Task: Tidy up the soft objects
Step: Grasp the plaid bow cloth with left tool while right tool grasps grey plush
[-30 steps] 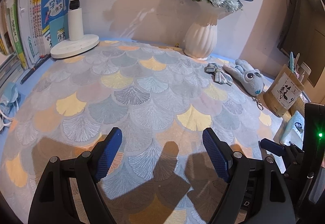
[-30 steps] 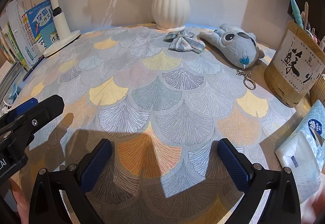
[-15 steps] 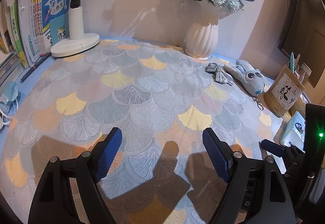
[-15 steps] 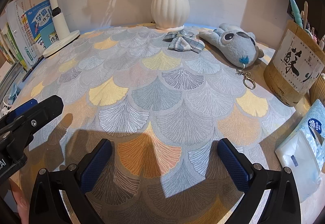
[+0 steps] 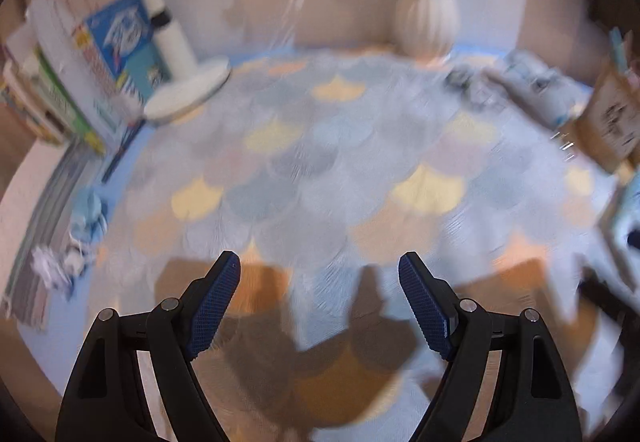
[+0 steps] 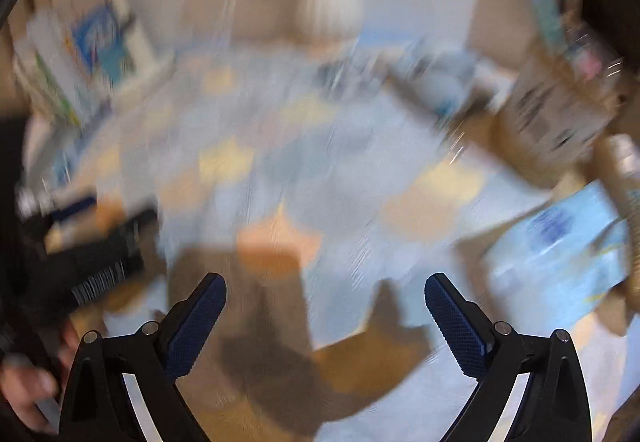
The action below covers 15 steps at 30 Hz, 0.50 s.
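Both views are blurred by motion. A grey-blue plush toy (image 5: 536, 89) lies at the far right of the scalloped table mat (image 5: 328, 169), with a plaid bow (image 5: 464, 81) just left of it; both also show in the right wrist view, the toy (image 6: 444, 81) and the bow (image 6: 340, 73). My left gripper (image 5: 319, 274) is open and empty above the near part of the mat. My right gripper (image 6: 325, 292) is open and empty, also over the near part. A blue cloth-like thing (image 5: 86, 209) lies at the mat's left edge.
A white vase (image 5: 426, 25) stands at the back wall. A white lamp base (image 5: 188, 85) and upright books (image 5: 80, 81) are at the back left. A brown pen holder (image 5: 612, 121) and a blue tissue pack (image 6: 560, 254) are at the right.
Both grippers have pulled back and up fast, so the table looks farther off and blurred. Both stay open and empty.
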Tool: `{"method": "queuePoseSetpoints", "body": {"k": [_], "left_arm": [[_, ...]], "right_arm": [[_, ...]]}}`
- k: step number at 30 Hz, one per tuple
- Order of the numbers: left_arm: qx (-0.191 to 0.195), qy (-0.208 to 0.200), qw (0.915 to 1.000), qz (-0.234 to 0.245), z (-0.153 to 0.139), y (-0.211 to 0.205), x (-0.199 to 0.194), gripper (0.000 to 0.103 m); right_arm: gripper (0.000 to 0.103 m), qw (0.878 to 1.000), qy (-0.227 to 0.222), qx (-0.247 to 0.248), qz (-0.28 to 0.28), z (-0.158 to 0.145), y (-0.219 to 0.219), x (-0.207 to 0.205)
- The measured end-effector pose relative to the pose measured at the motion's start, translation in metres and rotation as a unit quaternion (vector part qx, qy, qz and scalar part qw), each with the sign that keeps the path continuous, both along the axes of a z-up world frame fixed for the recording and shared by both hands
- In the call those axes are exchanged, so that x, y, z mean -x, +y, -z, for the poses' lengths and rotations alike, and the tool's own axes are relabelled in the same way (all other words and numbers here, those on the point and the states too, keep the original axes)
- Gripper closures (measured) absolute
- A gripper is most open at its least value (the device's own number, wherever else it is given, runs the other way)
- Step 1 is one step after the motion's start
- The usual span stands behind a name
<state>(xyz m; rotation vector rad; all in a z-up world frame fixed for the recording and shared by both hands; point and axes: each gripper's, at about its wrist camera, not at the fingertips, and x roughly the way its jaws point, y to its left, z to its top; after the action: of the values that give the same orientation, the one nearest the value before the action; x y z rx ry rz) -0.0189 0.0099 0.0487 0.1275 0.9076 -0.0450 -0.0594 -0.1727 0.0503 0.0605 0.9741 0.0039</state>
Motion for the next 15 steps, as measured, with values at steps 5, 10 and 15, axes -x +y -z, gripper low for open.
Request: {"method": "queuePoseSetpoints", "body": {"k": [5, 10, 15], "left_arm": [[0.047, -0.026, 0.9958, 0.075, -0.052, -0.026, -0.028, 0.023], [0.095, -0.023, 0.9826, 0.158, -0.049, -0.063, -0.077, 0.023], [0.130, -0.003, 0.9744, 0.183, -0.015, -0.093, -0.123, 0.023]], "right_arm": [[0.002, 0.982, -0.080, -0.156, 0.077, -0.063, -0.062, -0.016], [0.002, 0.954, -0.073, -0.242, 0.162, -0.063, -0.096, -0.057], [0.003, 0.945, -0.045, -0.240, 0.216, -0.034, -0.100, -0.100]]}}
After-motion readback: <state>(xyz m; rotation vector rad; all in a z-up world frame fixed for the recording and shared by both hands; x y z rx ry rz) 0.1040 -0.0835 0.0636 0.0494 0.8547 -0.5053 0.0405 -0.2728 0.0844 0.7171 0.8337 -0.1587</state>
